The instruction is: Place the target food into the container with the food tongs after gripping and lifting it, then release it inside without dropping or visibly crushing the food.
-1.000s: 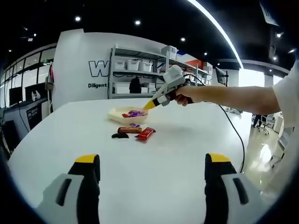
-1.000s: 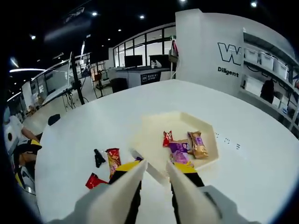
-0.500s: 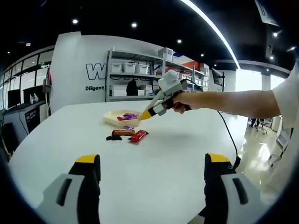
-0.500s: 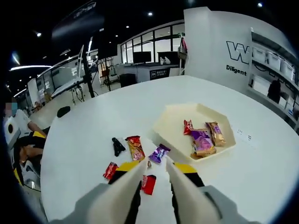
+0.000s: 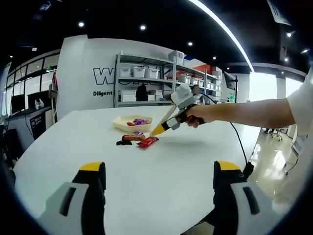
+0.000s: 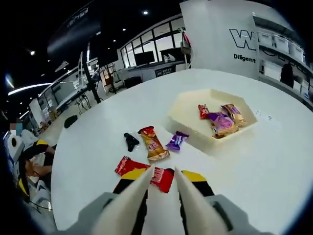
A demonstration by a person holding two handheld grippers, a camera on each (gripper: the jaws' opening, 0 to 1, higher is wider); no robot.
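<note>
I'm hovering the right gripper [image 6: 161, 177], tongs barely parted and holding nothing, just over the red wrapper [image 6: 145, 172] on the white table [image 6: 254, 161]. The cream tray [image 6: 188, 117] is sitting far right, open tabletop around. The left gripper [image 5: 156, 171] is gaping wide.

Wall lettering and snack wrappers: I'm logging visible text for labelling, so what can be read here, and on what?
"W": large dark letter on the white wall, the rest cut off by the shelving.
"Diligent": small line beneath it on the same wall.
Snack wrappers on the table and in the tray: print too small and blurred to read.
</note>
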